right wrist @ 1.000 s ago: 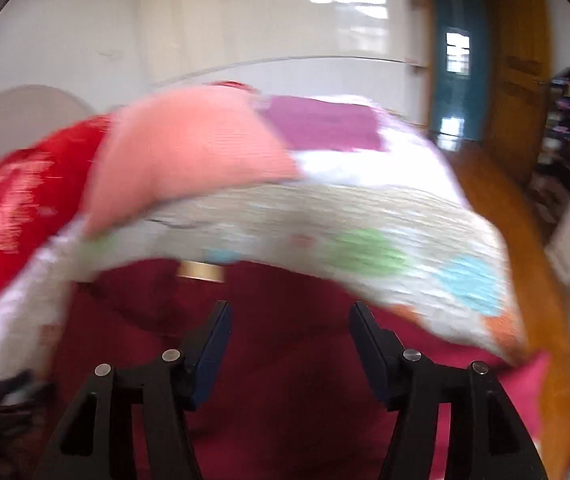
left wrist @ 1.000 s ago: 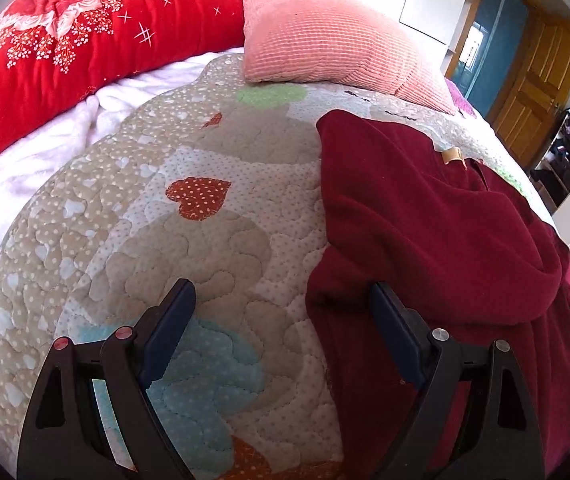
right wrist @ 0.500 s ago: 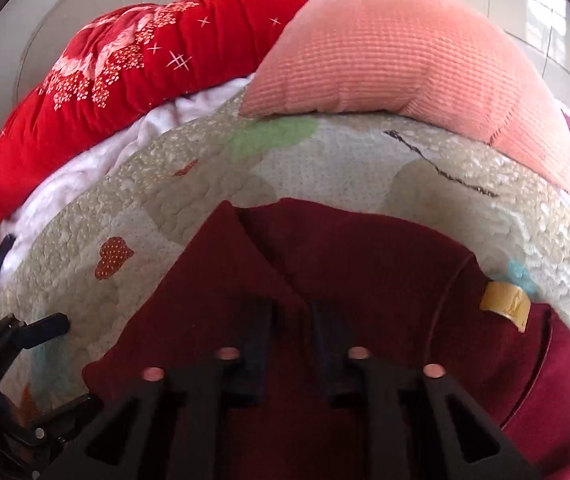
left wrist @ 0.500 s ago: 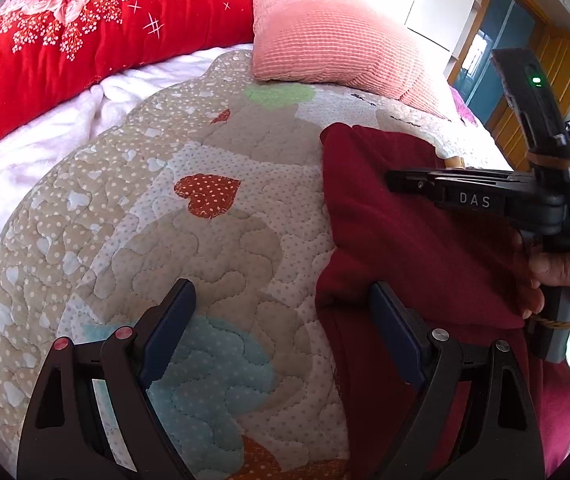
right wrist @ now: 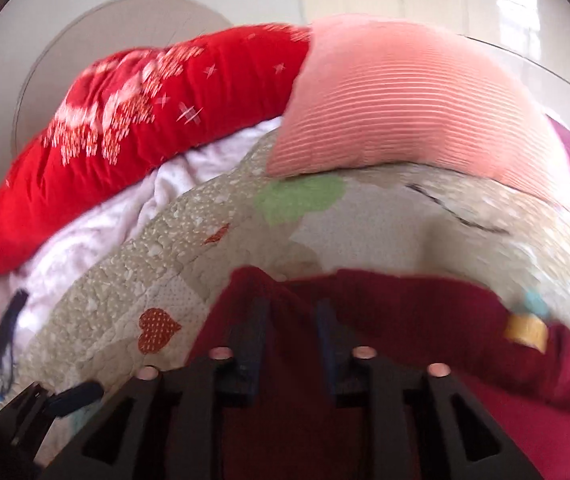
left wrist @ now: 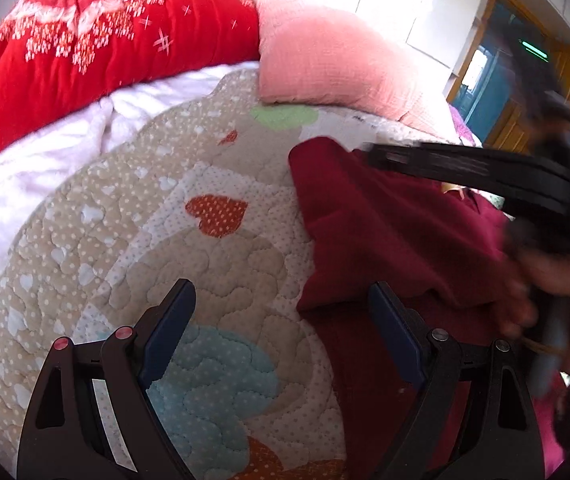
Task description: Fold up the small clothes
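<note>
A dark red garment lies on the heart-patterned quilt, its tan neck label towards the right. My left gripper hovers wide open over the garment's left edge: one finger above the quilt, the other above the cloth. My right gripper reaches in over the garment's far left corner, its jaws opening with a ridge of the red cloth between the fingers. In the left wrist view the right gripper comes in from the right, held by a person's hand.
A pink ribbed pillow and a red embroidered duvet lie at the head of the bed, with a white blanket to the left. A wooden door stands at the far right.
The right gripper swung in over the garment, closed its jaws down at the far left corner, and now shows a slightly wider gap. The cloth there looks bunched up. The left gripper stayed put.
</note>
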